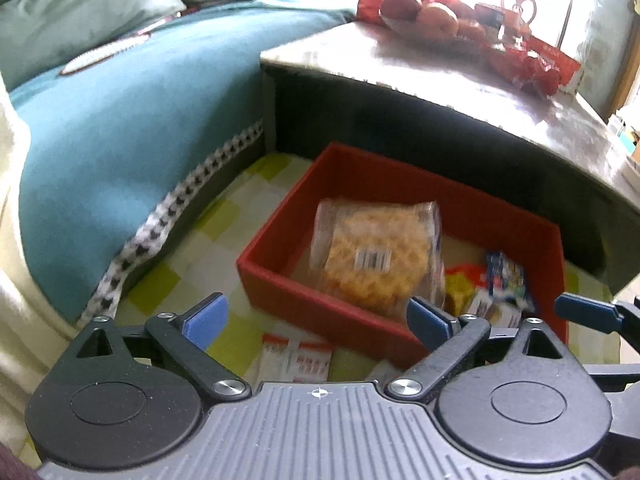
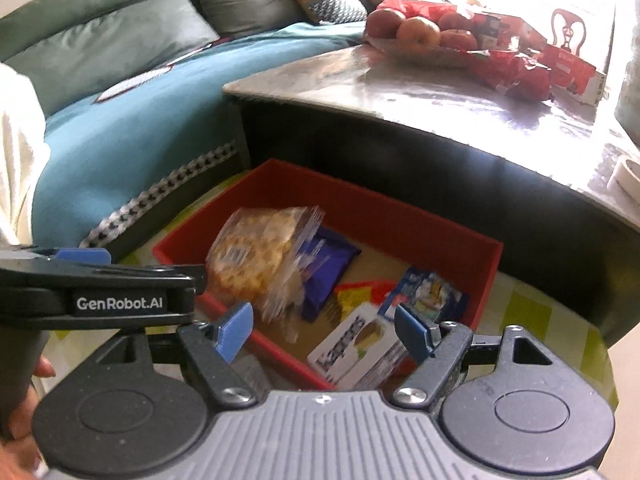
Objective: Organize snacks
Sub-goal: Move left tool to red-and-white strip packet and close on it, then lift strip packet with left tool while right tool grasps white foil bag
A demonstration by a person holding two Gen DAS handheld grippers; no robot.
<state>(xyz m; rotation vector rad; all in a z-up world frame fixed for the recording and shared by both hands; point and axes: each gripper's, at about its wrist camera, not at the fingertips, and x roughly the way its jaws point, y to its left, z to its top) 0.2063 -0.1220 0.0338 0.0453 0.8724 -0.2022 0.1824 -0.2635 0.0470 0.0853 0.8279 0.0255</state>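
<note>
Left wrist view: the left gripper [image 1: 316,316] hangs wide and empty above a red box [image 1: 280,268] on the floor. Ahead of it, inside the box, lie a clear bag of yellow snacks [image 1: 376,256] and smaller packets. The right gripper [image 2: 324,330], also wide and empty, hovers over the box. Most snacks look sorted; one red-and-white packet [image 1: 296,358] remains outside, just below the left gripper.

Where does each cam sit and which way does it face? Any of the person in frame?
Left wrist: on the left hand-held gripper, looking down along its open fingers at the red box; no body clearly shown.
Right wrist: on the right hand-held gripper, open, same downward look; a hand at lower left.
Shared: red box, clear snack bag, table, sofa.
</note>
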